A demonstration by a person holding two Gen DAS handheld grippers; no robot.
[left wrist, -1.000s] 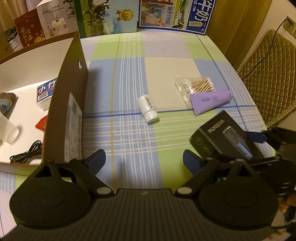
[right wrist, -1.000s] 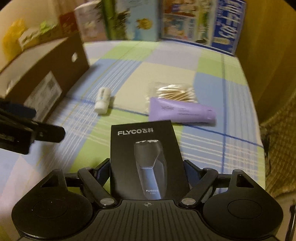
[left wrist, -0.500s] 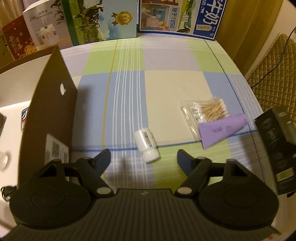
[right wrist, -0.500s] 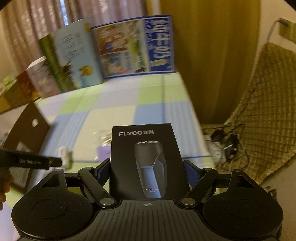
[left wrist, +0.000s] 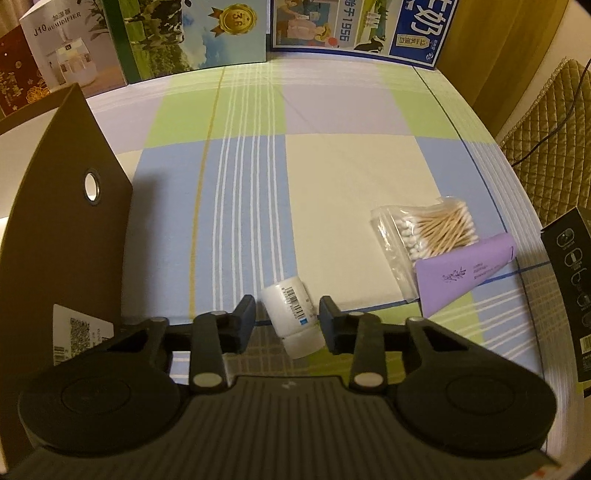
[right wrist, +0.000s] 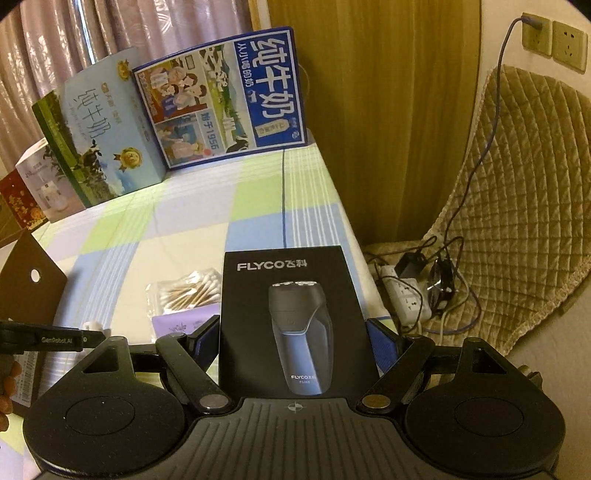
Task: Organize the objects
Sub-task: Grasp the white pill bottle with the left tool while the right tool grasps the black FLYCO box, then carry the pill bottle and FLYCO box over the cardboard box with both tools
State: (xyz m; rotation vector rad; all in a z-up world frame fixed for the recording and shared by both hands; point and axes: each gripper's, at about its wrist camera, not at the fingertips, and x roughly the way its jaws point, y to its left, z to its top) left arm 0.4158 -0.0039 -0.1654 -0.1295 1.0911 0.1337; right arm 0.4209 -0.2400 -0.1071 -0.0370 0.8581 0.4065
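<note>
Left gripper (left wrist: pixel 287 320) set narrow around the small white bottle (left wrist: pixel 291 318), one finger on each side; right finger looks touching the bottle, left finger has a slight gap, so no firm clamp visible. Bottle lies on its side on the checked counter (left wrist: pixel 332 177), cap end toward the camera. Right of the bottle: bag of cotton swabs (left wrist: pixel 428 236), with the purple tube (left wrist: pixel 461 275) just beside it and overlapping the bag's near edge. Left of the bottle: brown cardboard box (left wrist: pixel 62 236), flap up, with a round hole. Far from the bottle, at the counter's back edge: milk cartons (left wrist: pixel 354 29).

Right gripper (right wrist: pixel 293 343) clamped on the black FLYCO shaver box (right wrist: pixel 291 317), held upright off the counter, right of the bottle, above the swabs and tube.
</note>
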